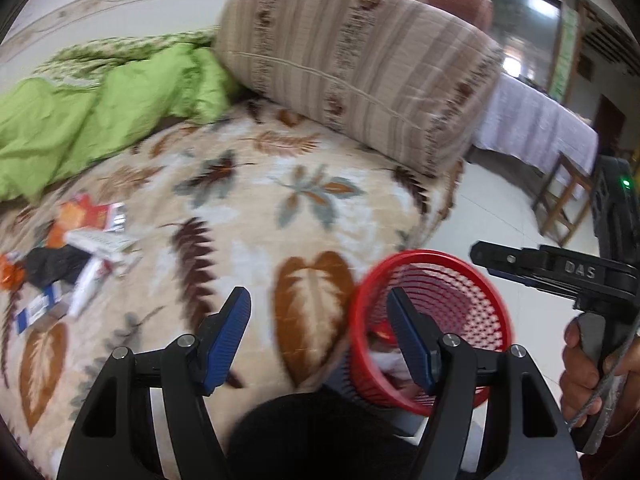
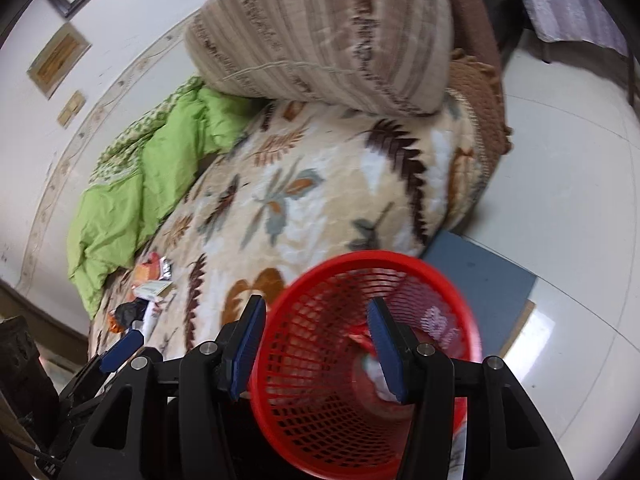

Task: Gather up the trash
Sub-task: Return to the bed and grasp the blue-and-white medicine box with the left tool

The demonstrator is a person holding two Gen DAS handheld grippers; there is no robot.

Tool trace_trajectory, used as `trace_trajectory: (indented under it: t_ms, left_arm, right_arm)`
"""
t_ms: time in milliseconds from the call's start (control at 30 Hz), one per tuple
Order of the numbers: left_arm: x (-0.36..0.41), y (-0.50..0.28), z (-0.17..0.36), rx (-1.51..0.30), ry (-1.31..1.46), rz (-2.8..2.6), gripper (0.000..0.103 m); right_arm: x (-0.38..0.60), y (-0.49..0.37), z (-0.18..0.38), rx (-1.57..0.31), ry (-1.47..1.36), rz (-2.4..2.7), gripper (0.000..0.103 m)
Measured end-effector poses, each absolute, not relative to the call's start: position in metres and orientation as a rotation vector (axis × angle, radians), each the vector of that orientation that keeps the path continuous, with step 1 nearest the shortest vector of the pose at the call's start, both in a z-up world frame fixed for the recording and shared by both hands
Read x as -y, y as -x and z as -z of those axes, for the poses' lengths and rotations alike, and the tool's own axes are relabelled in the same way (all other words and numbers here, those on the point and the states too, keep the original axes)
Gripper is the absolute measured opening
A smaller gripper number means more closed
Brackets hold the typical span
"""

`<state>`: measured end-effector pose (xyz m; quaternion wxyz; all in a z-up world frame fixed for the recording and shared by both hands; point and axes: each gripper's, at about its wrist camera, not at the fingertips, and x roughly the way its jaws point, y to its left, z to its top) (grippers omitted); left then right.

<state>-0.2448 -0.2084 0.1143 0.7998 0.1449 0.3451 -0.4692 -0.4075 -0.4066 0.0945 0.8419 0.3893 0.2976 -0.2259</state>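
Right gripper [image 2: 316, 344] sits nearest the lens, jaws roughly half open and straddling the near rim of the red basket [image 2: 320, 408]: left pad just outside the wall, right pad over the mouth. No pad appears to press on anything, so it holds nothing. Some white and reddish scraps already lie at the basket's bottom. Left gripper [image 1: 318, 334] is likewise about half open and empty, its right pad over the basket mouth, left pad above the blanket [image 1: 248, 200]. Remaining trash [image 1: 76, 260] is a loose heap on the bed, well apart from the basket toward the left: orange and red wrappers, a white carton, a crumpled black bag, some blue-and-white packets. My read on handling: all of it is light and mostly soft or crinkly; foil wrappers will slip and crush, the carton is semi-stiff and the easiest pinch across its thin side, and the black bag will just bunch up, so take a fold rather than an edge. The plush blanket gives under pressure, so the jaws can dig in slightly to get under flat pieces. Basket is light mesh plastic and tips easily if knocked; it already leans in both views. Both grippers point forward and downward over the bed edge. A hand [image 1: 588, 372] grips the right gripper's handle at the right of the left view.
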Motion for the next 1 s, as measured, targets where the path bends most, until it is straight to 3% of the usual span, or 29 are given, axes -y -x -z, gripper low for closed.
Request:
trace_trajectory:
  t_ms: [500, 733, 1000]
  left_arm:
    - [0.085, 0.146, -0.109, -0.716, -0.196, 0.649, 0.07]
    - [0.02, 0.059, -0.106, -0.734, -0.136, 0.467, 0.075]
    - [-0.007, -0.041, -0.064, -0.856, -0.02, 0.473, 0.075]
  right_arm:
    - [0.318, 0.287, -0.106, -0.743, -0.585, 0.158, 0.056]
    - [0.281, 0.236, -0.11, -0.768, -0.53, 0.049, 0.056]
    - [0.267, 0.197, -0.103, -0.81, -0.538, 0.0, 0.058]
